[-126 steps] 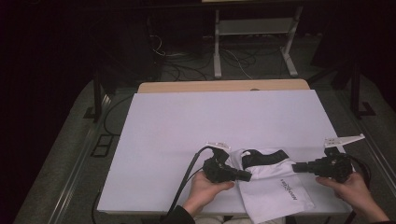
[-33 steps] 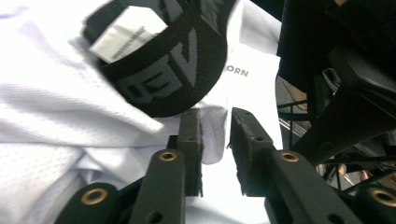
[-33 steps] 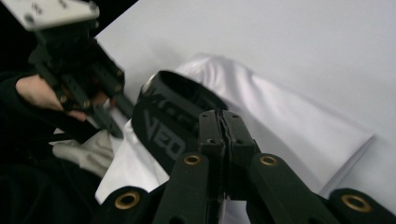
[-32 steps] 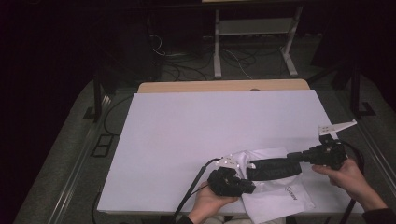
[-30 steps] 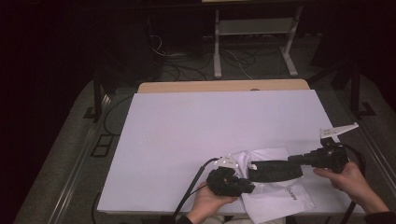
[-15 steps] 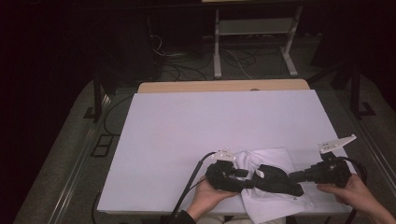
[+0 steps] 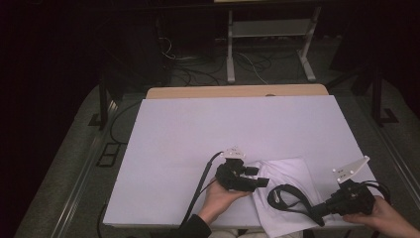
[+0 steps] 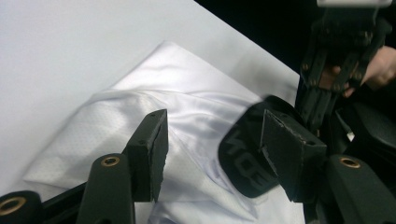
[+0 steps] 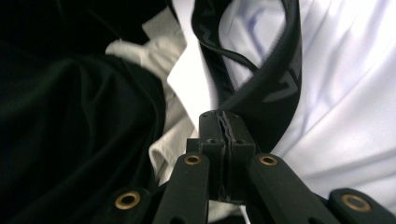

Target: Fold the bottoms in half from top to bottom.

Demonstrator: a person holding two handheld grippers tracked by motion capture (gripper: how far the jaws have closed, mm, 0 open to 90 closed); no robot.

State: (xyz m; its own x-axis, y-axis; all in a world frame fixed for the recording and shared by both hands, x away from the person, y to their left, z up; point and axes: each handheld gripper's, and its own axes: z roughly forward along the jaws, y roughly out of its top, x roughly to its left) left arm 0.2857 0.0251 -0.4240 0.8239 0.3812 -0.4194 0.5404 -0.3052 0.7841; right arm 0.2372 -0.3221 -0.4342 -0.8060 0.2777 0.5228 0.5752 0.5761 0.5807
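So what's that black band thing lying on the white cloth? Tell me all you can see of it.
The black band looks like a wide, flat stretchy strip with faint grey lettering on it. It curls into a loose loop that lies on the white garment, near the table's front edge. One end runs to the right gripper, whose jaws are shut on it. The left gripper hovers beside the loop with jaws apart, not gripping it.

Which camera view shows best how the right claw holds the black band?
The right gripper view: the right claw is closed on the black band, which loops over the white garment. The high view shows the whole loop, small and dim. The left gripper view shows only a blurred part between its open jaws.
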